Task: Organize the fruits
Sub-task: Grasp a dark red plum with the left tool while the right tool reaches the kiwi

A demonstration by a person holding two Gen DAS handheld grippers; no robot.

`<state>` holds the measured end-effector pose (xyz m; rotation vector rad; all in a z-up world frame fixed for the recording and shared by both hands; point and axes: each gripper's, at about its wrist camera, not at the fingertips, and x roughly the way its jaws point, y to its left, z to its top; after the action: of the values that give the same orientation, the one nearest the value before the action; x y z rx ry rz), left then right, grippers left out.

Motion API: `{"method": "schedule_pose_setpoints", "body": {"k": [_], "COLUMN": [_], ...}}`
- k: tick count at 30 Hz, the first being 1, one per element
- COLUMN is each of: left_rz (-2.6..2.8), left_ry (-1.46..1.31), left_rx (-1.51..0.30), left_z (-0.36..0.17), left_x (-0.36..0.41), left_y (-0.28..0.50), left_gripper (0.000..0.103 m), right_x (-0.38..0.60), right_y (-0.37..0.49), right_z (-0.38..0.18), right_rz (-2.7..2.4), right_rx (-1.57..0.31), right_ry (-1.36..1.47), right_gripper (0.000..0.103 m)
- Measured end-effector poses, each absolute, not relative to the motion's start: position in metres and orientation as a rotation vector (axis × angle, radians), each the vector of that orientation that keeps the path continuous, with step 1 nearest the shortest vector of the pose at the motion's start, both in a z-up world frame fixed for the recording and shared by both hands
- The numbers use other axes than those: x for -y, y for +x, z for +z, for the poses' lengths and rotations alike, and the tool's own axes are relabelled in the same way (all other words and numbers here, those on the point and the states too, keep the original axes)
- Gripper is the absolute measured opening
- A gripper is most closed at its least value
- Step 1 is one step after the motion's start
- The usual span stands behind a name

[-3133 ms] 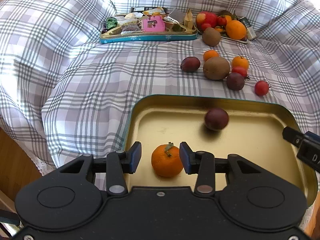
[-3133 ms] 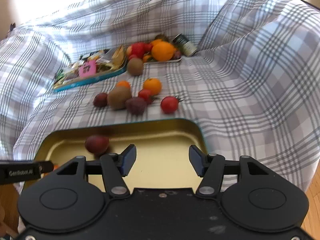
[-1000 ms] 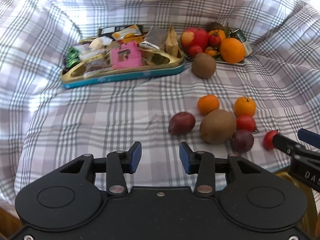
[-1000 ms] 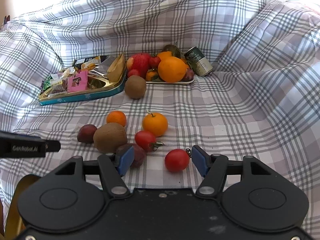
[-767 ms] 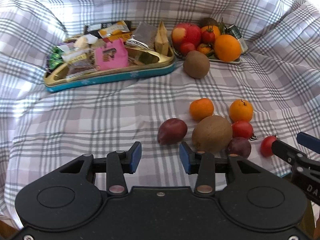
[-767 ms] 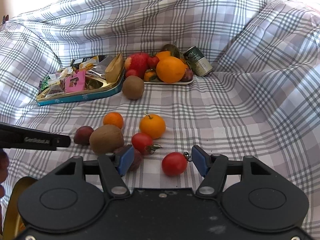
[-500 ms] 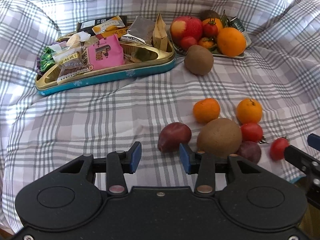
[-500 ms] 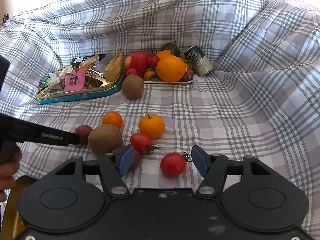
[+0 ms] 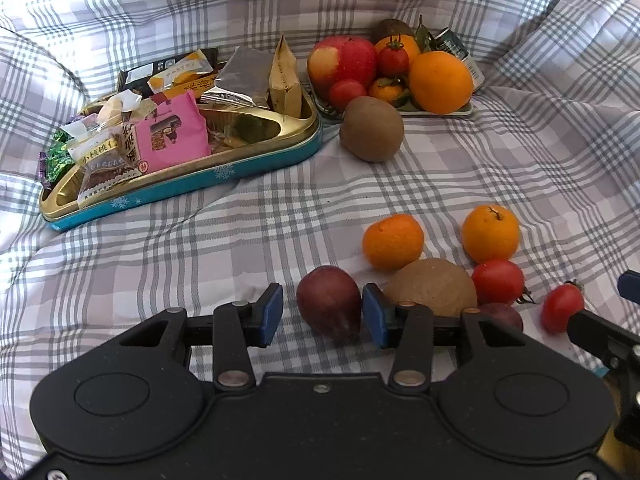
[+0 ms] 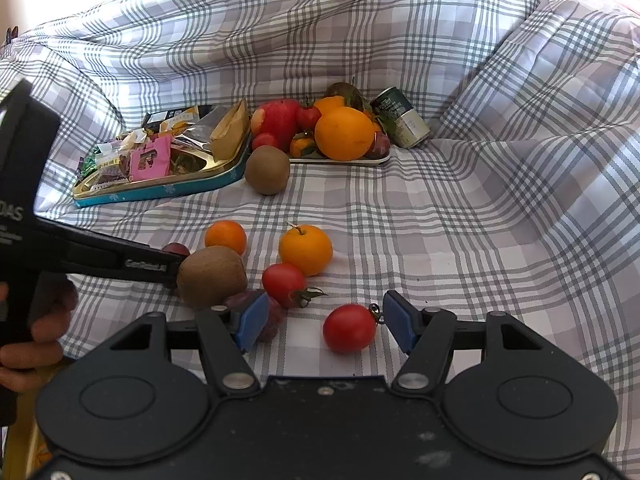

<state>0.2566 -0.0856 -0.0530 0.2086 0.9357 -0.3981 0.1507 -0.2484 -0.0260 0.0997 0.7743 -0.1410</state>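
Note:
A dark purple-red fruit (image 9: 330,300) lies on the checked cloth between the fingers of my left gripper (image 9: 322,316). Its jaws are opening: the right pad is at the fruit's skin and a gap shows at the left pad. Close to the right lie a kiwi (image 9: 432,286), two mandarins (image 9: 393,242) (image 9: 491,233), a red tomato (image 9: 498,281) and a dark plum (image 9: 502,314). My right gripper (image 10: 326,325) stands open around a cherry tomato (image 10: 349,328), with neither pad touching it. The left gripper's finger (image 10: 120,260) reaches in beside the kiwi (image 10: 211,276).
A blue and gold tin (image 9: 180,184) full of snack packets sits at the back left. Beside it lie another kiwi (image 9: 372,129), a plate (image 9: 440,111) heaped with fruit and a tipped can (image 9: 460,52). The cloth rises in folds all round. A person's hand (image 10: 36,332) holds the left gripper.
My left gripper has come forward and down over the cloth, so the purple-red fruit now lies between its fingers, which stand wider apart. The right gripper has stayed around the cherry tomato.

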Motion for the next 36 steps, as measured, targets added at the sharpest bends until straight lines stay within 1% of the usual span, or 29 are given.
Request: {"method": "schedule_pose_setpoints", "body": {"k": [3,4,8,22,36], "left_rz": [-0.392,-0.397,-0.385,-0.231,-0.201], "left_ry": [0.189,0.182,0.125,0.053,0.053], "left_rx": [-0.953,-0.966,-0.992,-0.981,-0.953], "left_z": [-0.055,-0.057,-0.056,-0.044,-0.033], "left_x": [0.085,0.084,0.075,0.02,0.006], "left_y": [0.263,0.265,0.268,0.259,0.246], "left_gripper": [0.05,0.046,0.046,0.046,0.046], "right_x": [0.248,0.248,0.245,0.203,0.173], "right_y": [0.151,0.151,0.151,0.172,0.217], "right_z": [-0.026,-0.025,-0.025,-0.023,-0.052], "right_rz": [-0.14,-0.14,-0.133,-0.002,0.056], "right_rx": [-0.774,-0.773,-0.772,-0.751,-0.804], "right_ry": [0.098,0.097,0.095,0.011,-0.041], "right_gripper": [0.067,0.067,0.067,0.067,0.067]}}
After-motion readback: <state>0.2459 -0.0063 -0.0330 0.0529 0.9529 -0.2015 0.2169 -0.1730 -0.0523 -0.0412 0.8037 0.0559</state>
